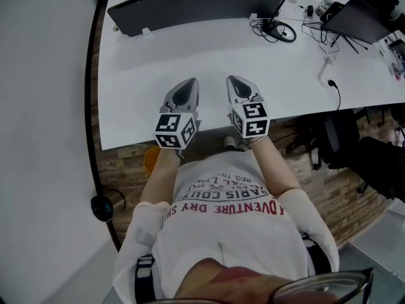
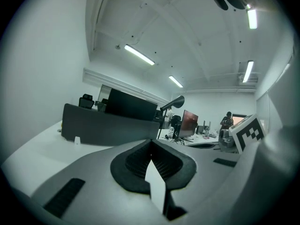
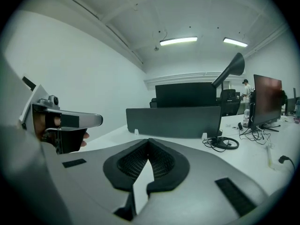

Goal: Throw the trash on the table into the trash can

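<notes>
My two grippers hang side by side over the near edge of the white table (image 1: 139, 75). The left gripper (image 1: 188, 82) has its jaws closed tip to tip with nothing between them, as its own view confirms (image 2: 151, 141). The right gripper (image 1: 235, 80) is likewise shut and empty (image 3: 149, 139). I can make out no piece of trash on the table near them. An orange-yellow round container (image 1: 150, 159) stands on the floor under the table's edge, partly hidden by the left arm.
A dark partition panel (image 1: 196, 8) runs along the table's far side. A lamp base with coiled cable (image 1: 278, 29), a monitor (image 1: 361, 18) and small items sit far right. A black chair (image 1: 373, 160) stands right of the table; a wall closes the left.
</notes>
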`<state>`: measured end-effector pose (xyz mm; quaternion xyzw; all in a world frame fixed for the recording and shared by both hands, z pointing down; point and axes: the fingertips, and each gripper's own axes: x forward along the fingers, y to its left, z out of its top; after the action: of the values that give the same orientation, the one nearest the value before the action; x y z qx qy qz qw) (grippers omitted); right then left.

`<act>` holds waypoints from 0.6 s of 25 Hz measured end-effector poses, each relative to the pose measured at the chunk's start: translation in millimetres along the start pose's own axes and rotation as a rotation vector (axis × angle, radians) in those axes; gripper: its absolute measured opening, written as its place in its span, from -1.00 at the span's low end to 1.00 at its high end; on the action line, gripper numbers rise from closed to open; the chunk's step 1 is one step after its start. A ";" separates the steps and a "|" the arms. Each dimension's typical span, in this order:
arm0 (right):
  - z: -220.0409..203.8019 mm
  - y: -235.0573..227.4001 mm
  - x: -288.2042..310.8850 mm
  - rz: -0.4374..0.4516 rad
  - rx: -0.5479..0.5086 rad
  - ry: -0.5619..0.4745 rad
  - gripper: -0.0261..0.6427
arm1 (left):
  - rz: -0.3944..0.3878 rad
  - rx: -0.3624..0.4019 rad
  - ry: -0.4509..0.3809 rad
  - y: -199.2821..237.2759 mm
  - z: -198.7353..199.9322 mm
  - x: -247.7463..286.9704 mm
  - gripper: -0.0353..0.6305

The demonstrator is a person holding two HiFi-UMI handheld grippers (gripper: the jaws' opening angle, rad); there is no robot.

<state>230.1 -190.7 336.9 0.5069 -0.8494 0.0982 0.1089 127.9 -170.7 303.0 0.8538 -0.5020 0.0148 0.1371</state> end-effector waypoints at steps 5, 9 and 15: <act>10.6 3.7 4.9 -0.006 -0.019 -0.026 -0.85 | 0.005 0.015 -0.031 4.3 11.1 -3.6 -0.82; 15.4 6.1 7.9 -0.013 -0.022 -0.043 -0.85 | 0.004 0.019 -0.050 8.4 15.9 -5.8 -0.82; 26.5 5.5 8.8 -0.013 -0.010 -0.081 -0.85 | 0.005 0.035 -0.082 9.0 28.8 -7.7 -0.82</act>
<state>219.0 -202.8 313.7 0.5154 -0.8503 0.0726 0.0776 113.1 -175.4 276.0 0.8548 -0.5089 -0.0110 0.1014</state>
